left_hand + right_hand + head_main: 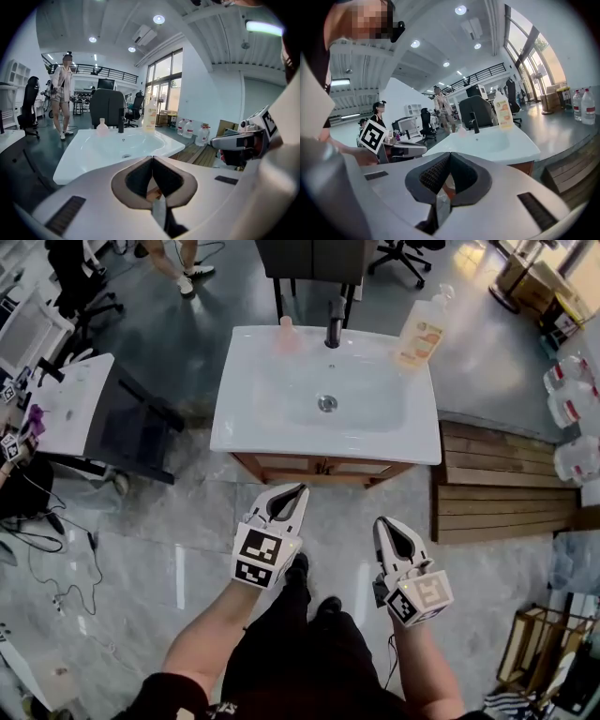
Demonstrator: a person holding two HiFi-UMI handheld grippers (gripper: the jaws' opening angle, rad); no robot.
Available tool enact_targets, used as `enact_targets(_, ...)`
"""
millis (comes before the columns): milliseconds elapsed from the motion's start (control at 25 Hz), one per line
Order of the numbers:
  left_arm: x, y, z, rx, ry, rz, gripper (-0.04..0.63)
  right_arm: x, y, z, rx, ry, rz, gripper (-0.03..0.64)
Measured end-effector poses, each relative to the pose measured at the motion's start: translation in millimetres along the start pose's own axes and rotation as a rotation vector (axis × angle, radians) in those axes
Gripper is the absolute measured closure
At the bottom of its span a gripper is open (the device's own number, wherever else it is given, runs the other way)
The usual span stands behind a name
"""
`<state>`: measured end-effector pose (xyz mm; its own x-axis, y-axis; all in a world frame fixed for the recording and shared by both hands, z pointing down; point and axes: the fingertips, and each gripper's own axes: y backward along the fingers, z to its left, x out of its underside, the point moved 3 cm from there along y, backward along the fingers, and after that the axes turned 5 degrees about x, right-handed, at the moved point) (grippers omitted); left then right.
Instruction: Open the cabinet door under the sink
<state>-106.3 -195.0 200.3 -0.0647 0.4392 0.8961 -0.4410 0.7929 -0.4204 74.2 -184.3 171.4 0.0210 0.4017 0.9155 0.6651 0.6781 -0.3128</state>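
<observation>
Left white gripper [299, 490]: jaws together, nothing between them. Right white gripper [380, 522]: same, empty. Both hang near the brown wooden cabinet [319, 468] under the white rectangular ceramic sink [234, 434], not touching it.

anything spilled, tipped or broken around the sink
Nothing stands out: the small pink bottle and tall orange-labelled soap bottle stand upright on the rim of the white ceramic sink, either side of the black faucet.
</observation>
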Motion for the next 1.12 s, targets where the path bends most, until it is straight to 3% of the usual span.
enact_targets(160,42,-18,2,-0.016,0.024,0.034,0.577,40,-22,-9,-0.036,-0.023,0.013,0.603)
enact_targets(320,92,-51,5,-0.043,0.033,0.038,0.577,106,-44,-25,-0.102,-0.033,0.028,0.603)
enact_targets(680,222,-141,19,-0.092,0.018,0.014,0.575,237,-93,-72,-0.141,-0.028,-0.036,0.603)
enact_targets(1000,279,-198,36,-0.107,-0.041,-0.073,0.571,317,-127,-111,-0.155,0.016,-0.078,0.603)
enact_targets(1120,290,-217,44,-0.113,-0.052,-0.101,0.508,339,-139,-120,-0.171,0.04,-0.092,0.603)
